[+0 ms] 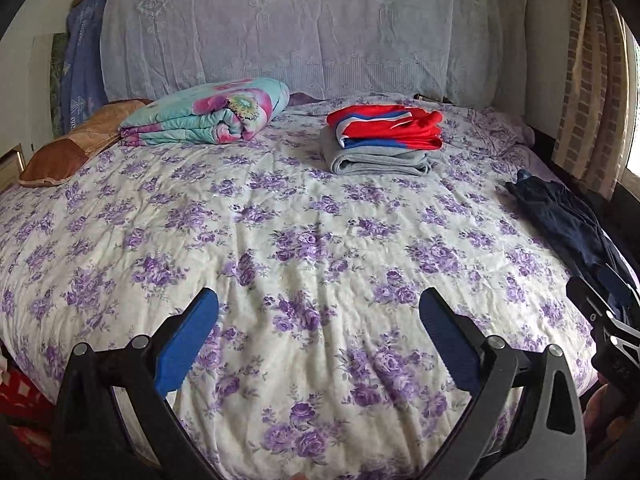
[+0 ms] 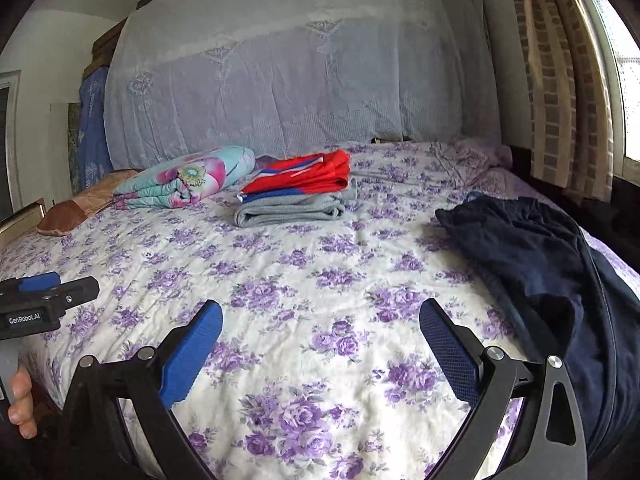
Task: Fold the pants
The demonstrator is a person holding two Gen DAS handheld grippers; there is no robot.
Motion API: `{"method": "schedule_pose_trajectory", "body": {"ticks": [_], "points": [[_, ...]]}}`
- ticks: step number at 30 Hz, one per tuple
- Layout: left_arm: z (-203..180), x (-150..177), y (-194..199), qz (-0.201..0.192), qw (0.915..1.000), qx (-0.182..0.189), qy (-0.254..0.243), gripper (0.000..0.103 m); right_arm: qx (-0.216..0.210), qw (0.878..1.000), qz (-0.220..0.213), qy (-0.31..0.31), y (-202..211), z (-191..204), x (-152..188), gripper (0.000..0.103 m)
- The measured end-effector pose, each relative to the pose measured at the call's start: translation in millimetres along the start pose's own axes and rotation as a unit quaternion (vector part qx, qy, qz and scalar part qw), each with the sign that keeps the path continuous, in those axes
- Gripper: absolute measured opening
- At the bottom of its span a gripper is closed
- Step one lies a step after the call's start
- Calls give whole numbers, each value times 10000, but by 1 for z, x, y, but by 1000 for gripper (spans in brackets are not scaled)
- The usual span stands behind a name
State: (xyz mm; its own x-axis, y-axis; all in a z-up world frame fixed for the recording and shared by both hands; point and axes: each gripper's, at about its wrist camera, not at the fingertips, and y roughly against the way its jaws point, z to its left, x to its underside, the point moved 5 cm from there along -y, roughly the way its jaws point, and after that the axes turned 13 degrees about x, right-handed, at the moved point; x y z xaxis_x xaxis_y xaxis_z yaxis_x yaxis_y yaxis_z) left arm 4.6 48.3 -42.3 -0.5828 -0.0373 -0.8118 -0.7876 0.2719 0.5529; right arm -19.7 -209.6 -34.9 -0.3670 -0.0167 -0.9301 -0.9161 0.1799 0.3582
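Note:
Dark navy pants [image 2: 532, 264] lie crumpled along the right side of the bed, running toward the front right corner; in the left wrist view the pants [image 1: 568, 220] show at the right edge. My right gripper [image 2: 320, 316] is open over the floral sheet, with the pants just right of its right finger. My left gripper [image 1: 318, 304] is open above the sheet near the bed's front, holding nothing. The right gripper's body [image 1: 604, 312] appears at the right edge of the left wrist view, next to the pants. The left gripper's body [image 2: 44, 300] shows at the left of the right wrist view.
A bed [image 1: 280, 220] with a purple-flowered sheet fills both views. A folded stack [image 1: 384, 140] of red, blue and grey clothes sits at mid-back. A rolled floral quilt [image 1: 212, 114] and a brown pillow [image 1: 68, 148] lie back left. Curtains [image 2: 560, 72] hang at right.

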Motion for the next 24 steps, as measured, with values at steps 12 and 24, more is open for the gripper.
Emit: {"method": "schedule_pose_trajectory", "body": {"ticks": [12, 24], "points": [[6, -16, 15, -367, 9984, -427, -47, 98, -90, 9995, -302, -21, 16, -1, -18, 99], [1, -17, 12, -365, 9950, -839, -390, 98, -179, 9997, -166, -15, 10, 0, -9, 99]]}}
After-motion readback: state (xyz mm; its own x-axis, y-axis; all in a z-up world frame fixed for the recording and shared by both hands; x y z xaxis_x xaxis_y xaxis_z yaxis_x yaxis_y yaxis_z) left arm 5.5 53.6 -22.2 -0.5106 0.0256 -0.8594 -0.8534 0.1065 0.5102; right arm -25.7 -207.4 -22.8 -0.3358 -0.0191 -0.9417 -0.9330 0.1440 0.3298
